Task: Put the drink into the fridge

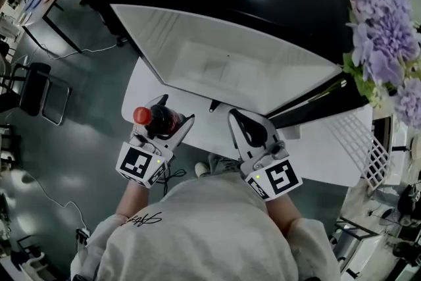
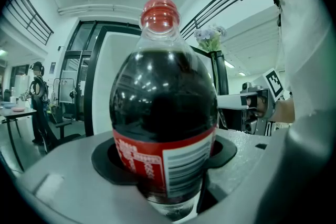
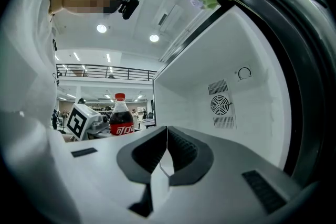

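Before the open fridge (image 1: 197, 36), you hold the bottle (image 1: 156, 119) in your left gripper (image 1: 174, 110). Its fingers stand wide and press on the red label from both sides. The bottle is upright, just outside the fridge mouth and left of its middle, above the white worktop (image 1: 210, 138). Whether the base touches the worktop you cannot tell from any view.

From the left gripper (image 2: 165, 157) view, the bottle (image 2: 163, 107) fills most of the picture. The fingers hide its base, and its body covers much of the fridge (image 2: 102, 86) behind it.

Your right gripper (image 1: 248, 129) sits beside the left one, nearer the fridge's right side. In its own view the right gripper (image 3: 167, 150) has its fingers pressed together, with nothing between them. Past them you see the fridge's (image 3: 252, 128) white inner wall with a round fan grille (image 3: 220, 105), and off to the left the bottle (image 3: 121, 120), small.

Purple flowers (image 1: 381, 36) stand at the fridge's right, cut off by the picture's edge. From the head view the fridge's lower inside is too washed out to read.
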The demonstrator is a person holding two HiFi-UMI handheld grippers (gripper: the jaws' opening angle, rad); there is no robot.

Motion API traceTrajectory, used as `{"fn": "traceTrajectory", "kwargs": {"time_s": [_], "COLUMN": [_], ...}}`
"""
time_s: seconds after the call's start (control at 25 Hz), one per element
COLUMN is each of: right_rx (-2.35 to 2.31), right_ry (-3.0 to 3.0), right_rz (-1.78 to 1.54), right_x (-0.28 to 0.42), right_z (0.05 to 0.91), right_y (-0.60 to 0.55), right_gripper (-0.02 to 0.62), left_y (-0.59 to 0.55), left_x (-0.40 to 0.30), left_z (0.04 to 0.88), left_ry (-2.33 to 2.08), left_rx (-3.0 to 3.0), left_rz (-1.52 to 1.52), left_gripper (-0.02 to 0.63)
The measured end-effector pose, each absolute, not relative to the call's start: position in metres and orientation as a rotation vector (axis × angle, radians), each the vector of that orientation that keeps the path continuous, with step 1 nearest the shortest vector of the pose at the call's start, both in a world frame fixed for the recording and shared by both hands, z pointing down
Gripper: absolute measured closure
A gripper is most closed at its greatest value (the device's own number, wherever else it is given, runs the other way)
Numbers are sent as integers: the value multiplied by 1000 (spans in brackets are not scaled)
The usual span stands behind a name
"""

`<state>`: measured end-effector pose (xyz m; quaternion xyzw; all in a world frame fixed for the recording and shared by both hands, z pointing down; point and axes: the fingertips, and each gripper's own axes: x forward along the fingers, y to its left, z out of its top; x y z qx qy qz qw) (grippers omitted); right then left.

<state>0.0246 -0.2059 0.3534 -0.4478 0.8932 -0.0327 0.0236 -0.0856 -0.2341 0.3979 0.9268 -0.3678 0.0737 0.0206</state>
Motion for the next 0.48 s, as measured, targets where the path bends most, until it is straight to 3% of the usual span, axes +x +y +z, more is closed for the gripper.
{"fn": "traceTrajectory", "kwargs": {"time_s": [0.48], "right_rx": [-1395], "right_ry": [2771], "right_rz": [-106], "right_x": [33], "right_z": [354], "right_y": [-218], "right_gripper": [583], "left_y": [-268], "left_x": [-74], "left_z": [413], "left_ry": [-1155], "left_rx": [2873], "left_rz": [241], "left_gripper": [285]}}
